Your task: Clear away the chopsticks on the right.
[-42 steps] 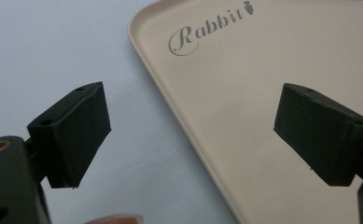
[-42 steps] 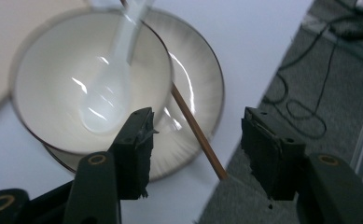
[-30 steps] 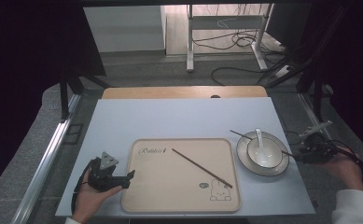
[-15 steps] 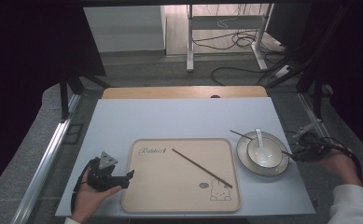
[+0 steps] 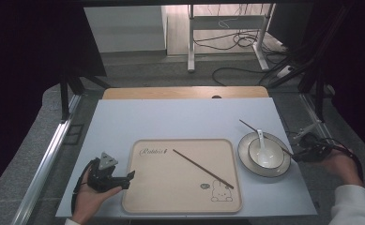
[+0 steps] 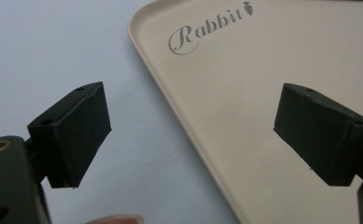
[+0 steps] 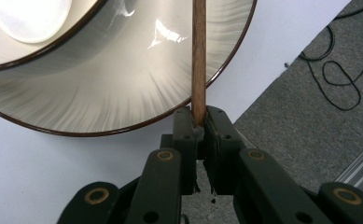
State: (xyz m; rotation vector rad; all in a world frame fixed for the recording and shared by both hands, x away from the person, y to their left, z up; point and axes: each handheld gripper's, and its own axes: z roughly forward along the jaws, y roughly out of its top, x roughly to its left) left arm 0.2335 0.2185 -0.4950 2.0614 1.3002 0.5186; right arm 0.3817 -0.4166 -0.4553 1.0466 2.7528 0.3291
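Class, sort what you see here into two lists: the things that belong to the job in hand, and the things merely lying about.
In the job:
- right gripper, shut on chopstick
- plate the chopstick lies across

Lying about:
- tray, with a second chopstick on it
- bowl holding a spoon
- left gripper, open beside the tray

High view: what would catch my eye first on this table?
Probably the beige tray with a rabbit drawing, one chopstick lying slantwise on it. To its right a plate holds a bowl with a white spoon. At the plate's edge the right gripper has just closed on a second chopstick; the left gripper waits open beside the tray.
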